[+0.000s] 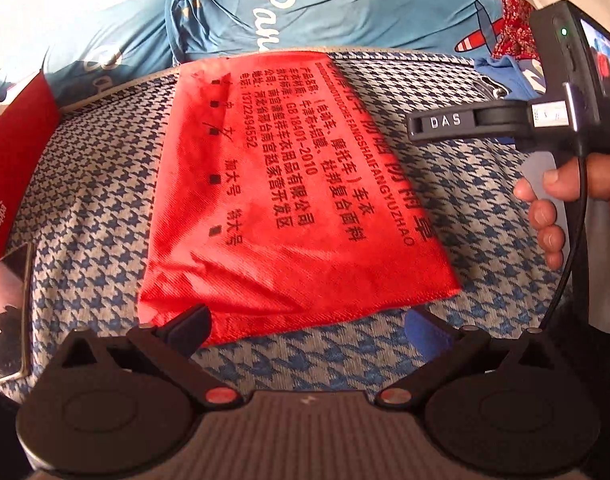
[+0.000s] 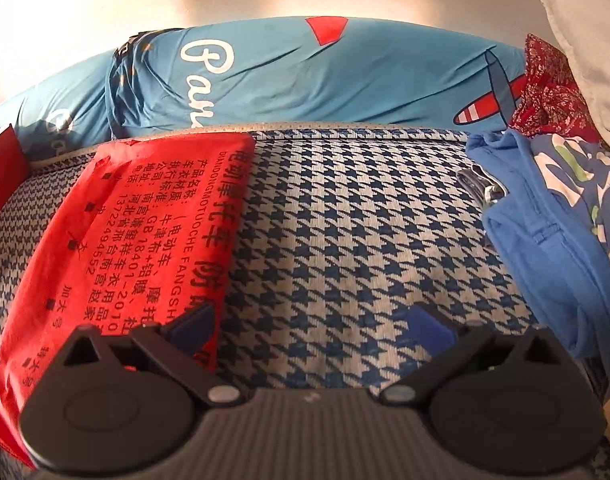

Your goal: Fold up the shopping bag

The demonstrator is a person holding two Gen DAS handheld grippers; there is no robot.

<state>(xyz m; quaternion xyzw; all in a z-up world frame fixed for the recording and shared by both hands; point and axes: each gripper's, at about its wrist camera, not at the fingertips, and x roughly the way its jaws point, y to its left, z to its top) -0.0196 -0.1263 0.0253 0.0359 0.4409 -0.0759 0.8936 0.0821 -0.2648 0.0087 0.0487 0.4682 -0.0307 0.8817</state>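
Two grippers in view, both with jaws spread wide and nothing between them. Left gripper [image 1: 305, 326] sits low over the houndstooth bed cover [image 1: 465, 184]; the red shopping bag [image 1: 289, 200] lies flat directly ahead of it, folded into a long rectangle with black printed text facing up. Bag's near corner lies just in front of the left finger [image 1: 189, 328]; cannot tell whether that finger touches the fabric. Blue-padded right finger [image 1: 427, 330] is over bare cover, clear of the bag's near edge.

Right gripper [image 2: 307, 330] is also over the cover, with the bag [image 2: 145, 232] ahead and to its left. Its left finger [image 2: 195, 326] overlaps the bag's right edge in the right wrist view; contact not resolvable. Its other finger [image 2: 427, 326] is over bare houndstooth pattern [image 2: 345, 240].

In the left wrist view the right gripper's body [image 1: 545, 116] shows to the right of the bag, held by a hand [image 1: 561, 208] wrapped on the grip, with a cable running down.

Beyond the bag's far end: blue pillow [image 2: 305, 76] with white lettering and a plane print. Right of the right gripper: pile of blue clothes [image 2: 545, 224]. Left of the left gripper: a phone [image 1: 9, 312] and a red item [image 1: 13, 168] on the cover.
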